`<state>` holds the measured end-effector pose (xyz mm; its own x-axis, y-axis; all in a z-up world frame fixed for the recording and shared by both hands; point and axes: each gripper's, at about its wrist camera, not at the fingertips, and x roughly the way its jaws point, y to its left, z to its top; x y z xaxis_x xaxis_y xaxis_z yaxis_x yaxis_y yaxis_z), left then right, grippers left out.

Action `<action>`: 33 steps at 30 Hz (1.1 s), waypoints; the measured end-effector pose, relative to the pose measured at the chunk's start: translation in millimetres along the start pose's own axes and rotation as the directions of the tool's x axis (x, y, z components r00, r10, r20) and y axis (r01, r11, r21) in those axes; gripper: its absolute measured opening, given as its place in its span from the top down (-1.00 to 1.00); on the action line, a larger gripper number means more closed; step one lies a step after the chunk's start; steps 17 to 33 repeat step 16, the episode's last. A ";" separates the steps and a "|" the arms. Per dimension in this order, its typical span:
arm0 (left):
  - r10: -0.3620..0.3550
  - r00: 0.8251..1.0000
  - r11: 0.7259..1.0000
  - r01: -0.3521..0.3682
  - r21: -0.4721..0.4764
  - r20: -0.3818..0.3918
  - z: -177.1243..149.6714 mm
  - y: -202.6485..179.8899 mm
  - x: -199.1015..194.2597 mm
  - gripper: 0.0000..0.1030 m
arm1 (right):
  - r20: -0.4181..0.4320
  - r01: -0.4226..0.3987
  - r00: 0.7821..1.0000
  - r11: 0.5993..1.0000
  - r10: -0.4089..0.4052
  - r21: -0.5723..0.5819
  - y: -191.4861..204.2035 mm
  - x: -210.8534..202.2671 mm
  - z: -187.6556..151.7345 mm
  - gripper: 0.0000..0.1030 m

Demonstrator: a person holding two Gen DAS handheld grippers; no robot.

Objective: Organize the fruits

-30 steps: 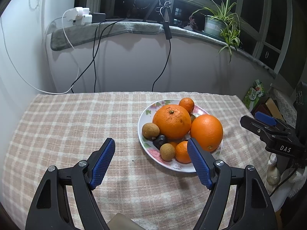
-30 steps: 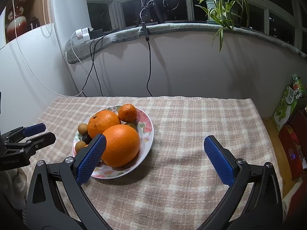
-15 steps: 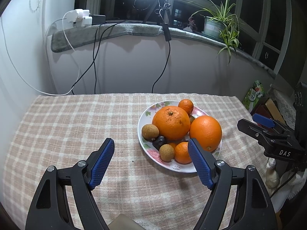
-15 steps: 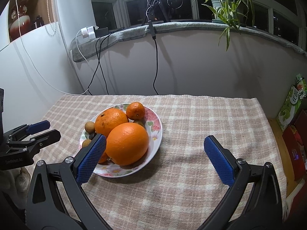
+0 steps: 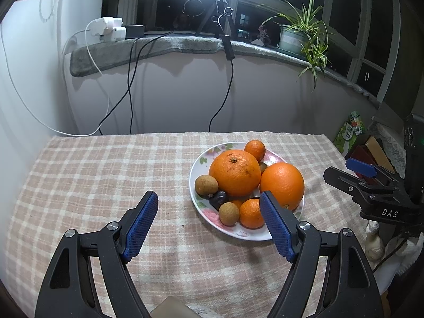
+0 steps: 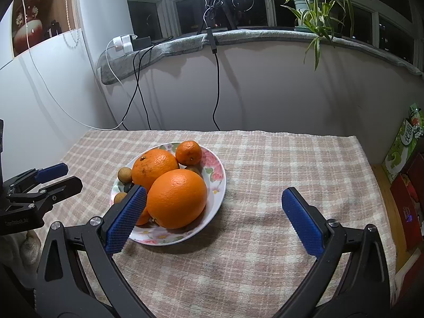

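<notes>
- Down at the front, the left gripper [image 5: 209, 222] hangs over the checked tabletop [image 5: 92, 180]. Its blue pads are wide apart and hold nothing.
- Beside it, the right gripper [image 6: 212, 220] is wide open too, with nothing in it. Its left pad looks just in front of the plate's near edge.
- Just past the pads sits the flowered plate [image 5: 202, 160], and all the fruit is piled on it.
- From the left gripper the plate lies ahead and to the right. From the right gripper it lies ahead and to the left. So the plate sits between the two hands.
- On the plate's near side are a small mandarin [image 5: 251, 213] and a round brown fruit [image 5: 228, 213].
- Next comes a big orange [image 6: 177, 198], right next to the right gripper's left pad, so I think the right hand is closer to it.
- Behind it is another big orange [image 5: 234, 172], with one more brown fruit [image 5: 206, 184] on its left.
- At the far rim sits a second mandarin [image 5: 255, 150].
- The fruits are round, so no side is the long side.
</notes>
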<state>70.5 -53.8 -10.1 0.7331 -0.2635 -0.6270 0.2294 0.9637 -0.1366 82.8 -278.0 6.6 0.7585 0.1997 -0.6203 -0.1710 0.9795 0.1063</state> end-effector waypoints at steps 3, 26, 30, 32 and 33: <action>0.003 1.000 1.000 -0.003 0.005 0.001 0.2 -1.2 0.0 -0.53 | 0.000 0.002 1.000 1.000 -0.002 0.000 -0.2 0.0 0.2 -1.00; 0.007 1.000 1.000 -0.007 0.021 0.010 -0.6 -2.5 -0.1 -0.53 | -0.004 0.013 1.000 1.000 -0.013 0.009 -5.1 1.0 -3.0 -1.00; 0.007 1.000 1.000 -0.007 0.021 0.010 -0.6 -2.5 -0.1 -0.53 | -0.004 0.013 1.000 1.000 -0.013 0.009 -5.1 1.0 -3.0 -1.00; 0.007 1.000 1.000 -0.007 0.021 0.010 -0.6 -2.5 -0.1 -0.53 | -0.004 0.013 1.000 1.000 -0.013 0.009 -5.1 1.0 -3.0 -1.00; 0.007 1.000 1.000 -0.007 0.021 0.010 -0.6 -2.5 -0.1 -0.53 | -0.004 0.013 1.000 1.000 -0.013 0.009 -5.1 1.0 -3.0 -1.00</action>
